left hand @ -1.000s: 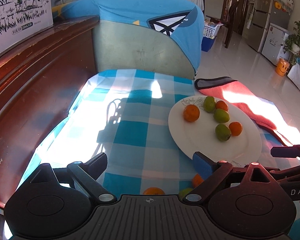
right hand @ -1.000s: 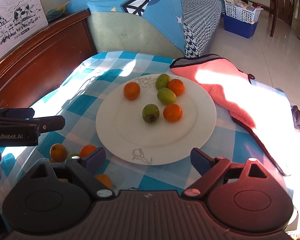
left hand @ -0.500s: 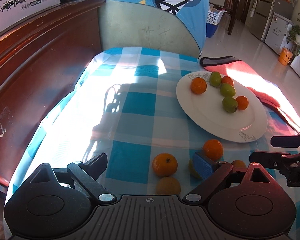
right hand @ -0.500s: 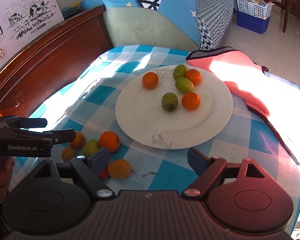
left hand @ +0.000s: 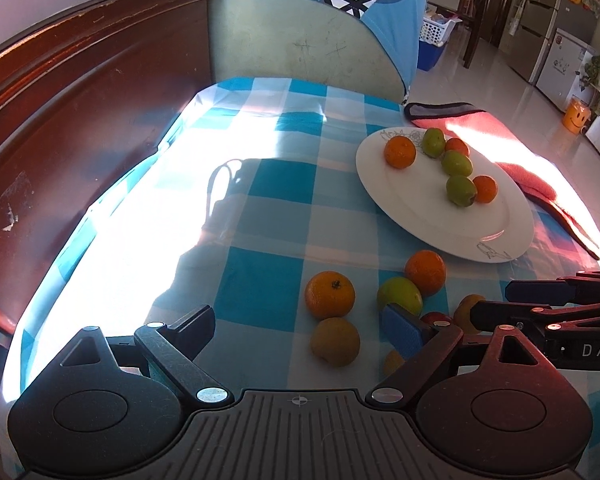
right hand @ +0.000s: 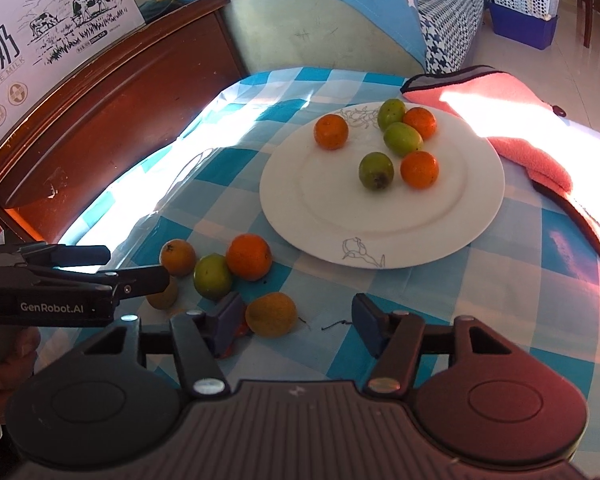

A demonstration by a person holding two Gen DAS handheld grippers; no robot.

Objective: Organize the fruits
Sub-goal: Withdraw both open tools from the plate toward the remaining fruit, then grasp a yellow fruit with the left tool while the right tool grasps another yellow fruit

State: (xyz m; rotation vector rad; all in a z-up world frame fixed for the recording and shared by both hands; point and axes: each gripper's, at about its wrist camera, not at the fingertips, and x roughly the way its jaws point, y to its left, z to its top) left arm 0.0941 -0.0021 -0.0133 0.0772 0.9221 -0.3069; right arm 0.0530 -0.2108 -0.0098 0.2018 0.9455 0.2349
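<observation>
A white plate (right hand: 380, 236) carries three oranges and three green fruits. Several loose fruits lie on the checked cloth in front of it: an orange (right hand: 248, 256), a green one (right hand: 212, 276) and a yellow-brown one (right hand: 271, 314). My right gripper (right hand: 296, 322) is closing, with the yellow-brown fruit between its jaws beside the left pad; the right pad stands apart from it. My left gripper (left hand: 296, 326) is wide and closing a little, with an orange (left hand: 329, 294) and a yellowish fruit (left hand: 334, 341) between its fingers, untouched. Each gripper shows at the edge of the other's view.
A pink cloth (right hand: 512, 120) lies right of the plate. A dark wooden headboard (right hand: 112, 108) runs along the left, with a milk carton box (right hand: 40, 32) above it. A sofa with a blue cover (left hand: 320, 20) stands behind the table. A hand (right hand: 4, 368) holds the left gripper.
Both grippers have tipped down towards the loose fruits, which now lie by the fingers. The right jaws have narrowed around the yellow-brown fruit.
</observation>
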